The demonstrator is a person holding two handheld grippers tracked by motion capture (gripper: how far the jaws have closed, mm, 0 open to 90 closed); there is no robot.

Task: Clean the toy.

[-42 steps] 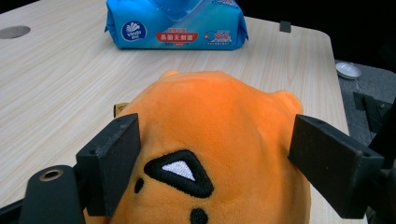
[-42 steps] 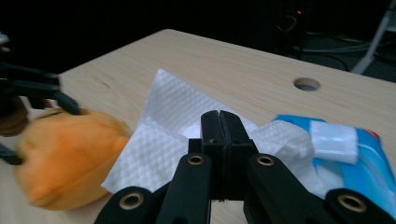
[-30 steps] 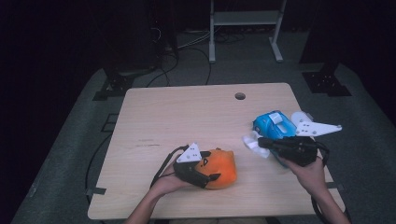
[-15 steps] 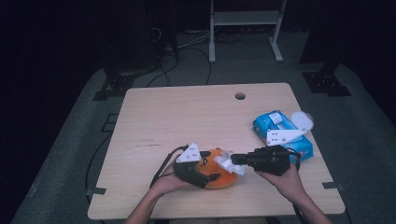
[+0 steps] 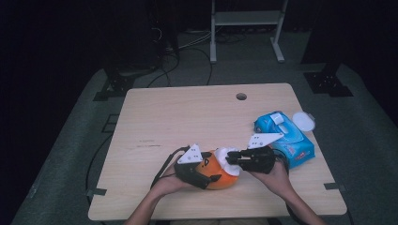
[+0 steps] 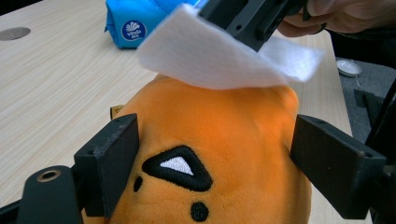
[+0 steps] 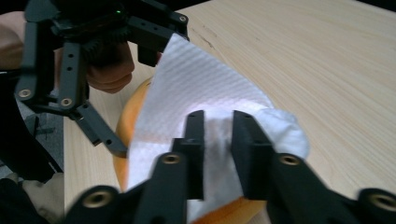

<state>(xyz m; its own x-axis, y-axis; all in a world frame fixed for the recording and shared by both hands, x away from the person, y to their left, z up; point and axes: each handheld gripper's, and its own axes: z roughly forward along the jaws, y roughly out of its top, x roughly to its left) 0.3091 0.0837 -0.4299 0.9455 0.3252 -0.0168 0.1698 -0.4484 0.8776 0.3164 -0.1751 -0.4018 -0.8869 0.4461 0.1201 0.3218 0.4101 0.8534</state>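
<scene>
A: Where does the work stand?

B: The orange plush toy (image 5: 220, 172) sits at the near edge of the tabletop (image 5: 187, 122), a little right of centre. The left tool (image 6: 215, 163) has its jaws set against the toy's two sides, steadying it. In the left gripper view the black pads press the fur on both flanks.

A: And the other hand?

B: The right tool (image 7: 215, 140) is clenched on a white wet wipe (image 7: 196, 93), which drapes over the top of the toy. So the wipe is out and on the toy, and the cleaning looks only begun (I judge this from the wipe lying loose, not pressed flat).

A: Where did the wipe come from?

B: Likely the blue wet-wipe pack (image 5: 284, 136), to the right of the toy and a bit farther off. Its white round lid (image 5: 303, 121) is flipped out at the pack's far right corner.

A: What is left?

B: Rubbing the wipe across the fur, probably turning the toy for its other sides, then putting the wipe aside. Whether the toy is actually dirty I cannot tell.
</scene>
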